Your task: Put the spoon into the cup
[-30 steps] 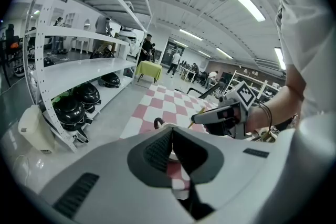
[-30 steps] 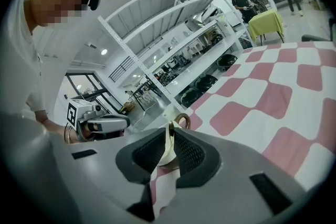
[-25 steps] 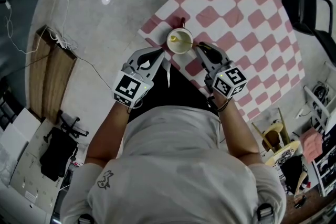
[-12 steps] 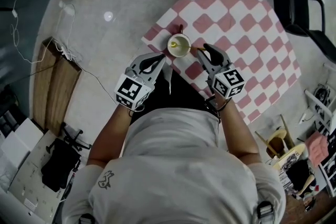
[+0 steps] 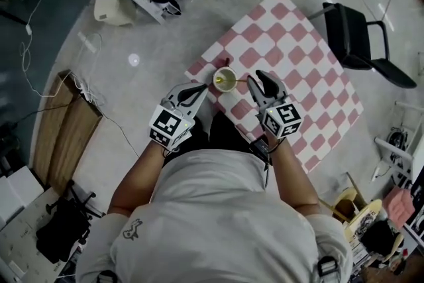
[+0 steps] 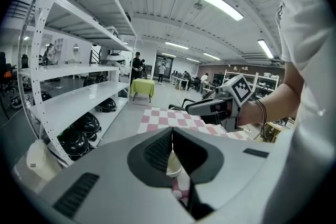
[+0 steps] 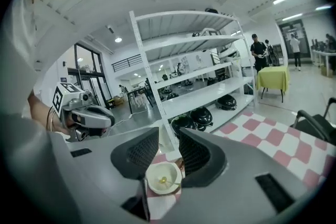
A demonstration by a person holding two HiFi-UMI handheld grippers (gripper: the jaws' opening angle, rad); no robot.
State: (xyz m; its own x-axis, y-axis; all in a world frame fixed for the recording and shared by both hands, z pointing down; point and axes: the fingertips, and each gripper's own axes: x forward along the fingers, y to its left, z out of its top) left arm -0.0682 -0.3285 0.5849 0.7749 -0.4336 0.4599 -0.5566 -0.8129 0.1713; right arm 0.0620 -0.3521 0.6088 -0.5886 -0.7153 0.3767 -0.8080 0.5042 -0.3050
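The spoon (image 5: 233, 81) rests in the cup (image 5: 219, 75), its bowl at the bottom and its handle leaning over the rim toward our right gripper (image 5: 254, 79). The cup stands upright near a corner of the checked surface (image 5: 291, 56). Our right gripper hangs just beside the cup, jaws a little apart with nothing between them. The spoon handle ends close to its tips, and we cannot tell from above whether they touch. Our left gripper (image 5: 203, 88) sits on the cup's other side, jaw tips together and empty. We judge the task as good as done, with the spoon in and free of both grippers. All that seems left is to draw the grippers clear without knocking the cup.
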